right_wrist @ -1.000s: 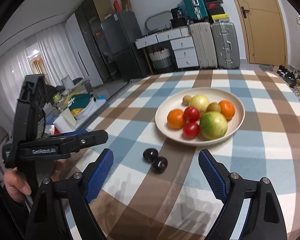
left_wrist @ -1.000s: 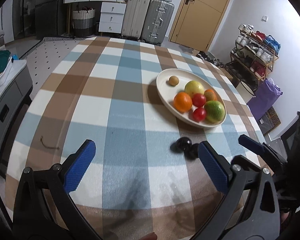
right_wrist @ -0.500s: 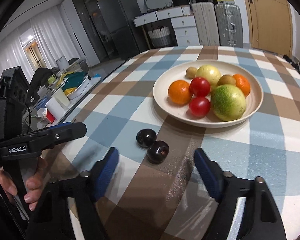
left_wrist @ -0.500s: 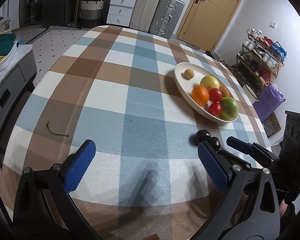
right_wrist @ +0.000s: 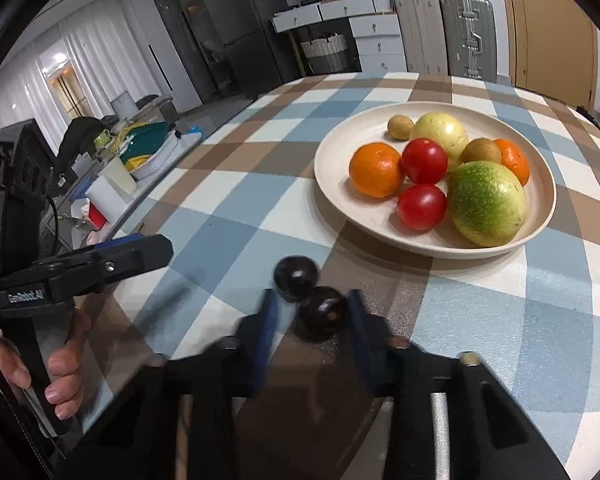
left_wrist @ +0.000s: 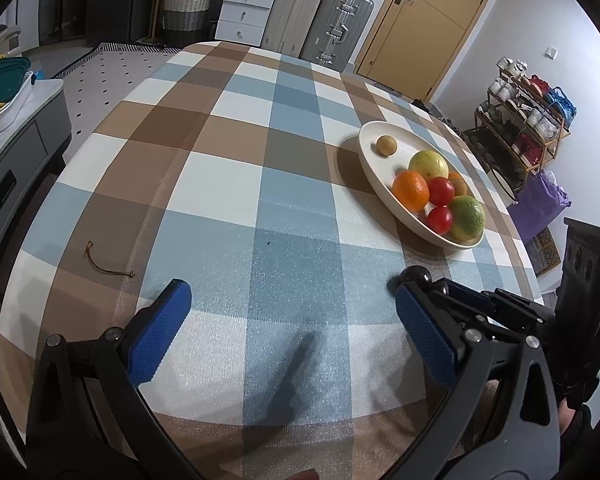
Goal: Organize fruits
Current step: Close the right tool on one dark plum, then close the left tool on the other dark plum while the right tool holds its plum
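1. Your right gripper's blue-padded fingers point(right_wrist: 266, 328) are smeared with blur; contact with the near dark plum point(right_wrist: 322, 312) can't be judged.
2. From the left wrist, the far dark plum point(left_wrist: 416, 274) barely peeks past your left gripper's finger.
3. The small orange tangerine point(right_wrist: 514, 160) sits half hidden behind the large green-yellow fruit point(right_wrist: 486, 202).

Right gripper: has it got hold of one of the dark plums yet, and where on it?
Cannot tell. The right gripper brackets the nearer dark plum at its sides, but the fingers are blurred and contact is unclear. The left gripper is open and holds nothing.
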Demonstrator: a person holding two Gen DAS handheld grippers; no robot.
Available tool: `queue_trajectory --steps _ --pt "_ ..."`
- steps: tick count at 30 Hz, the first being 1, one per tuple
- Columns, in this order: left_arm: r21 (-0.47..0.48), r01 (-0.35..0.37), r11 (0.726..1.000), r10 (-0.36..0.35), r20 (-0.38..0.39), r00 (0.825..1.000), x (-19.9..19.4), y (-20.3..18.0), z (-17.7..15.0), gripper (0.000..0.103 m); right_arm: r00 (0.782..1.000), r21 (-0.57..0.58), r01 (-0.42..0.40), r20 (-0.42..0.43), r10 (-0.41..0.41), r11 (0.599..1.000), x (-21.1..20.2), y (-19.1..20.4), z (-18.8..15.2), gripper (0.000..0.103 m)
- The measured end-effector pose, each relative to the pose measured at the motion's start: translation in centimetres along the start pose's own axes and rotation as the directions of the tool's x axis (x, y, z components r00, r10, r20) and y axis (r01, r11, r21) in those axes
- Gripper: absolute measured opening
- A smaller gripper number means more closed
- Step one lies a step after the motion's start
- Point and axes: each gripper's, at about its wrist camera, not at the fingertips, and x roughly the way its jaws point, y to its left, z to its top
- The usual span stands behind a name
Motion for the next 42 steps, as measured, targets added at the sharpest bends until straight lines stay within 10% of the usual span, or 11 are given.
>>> queue_trajectory --steps 33,42 --pt "0.197 0.037 0.98 -0.012 -0.128 0.992 5.7 -9.8 0.5 0.1 0.987 0.183 -0.055 0.161 0.025 0.982 -6.1 -7.5 -2.2 0.025" --pt "0.218 0.011 0.976 0.021 -0.143 0.99 6.8 -10.8 0.6 0.075 0.985 0.182 -0.058 0.172 0.026 0.982 -7.0 -8.6 -2.6 0.025"
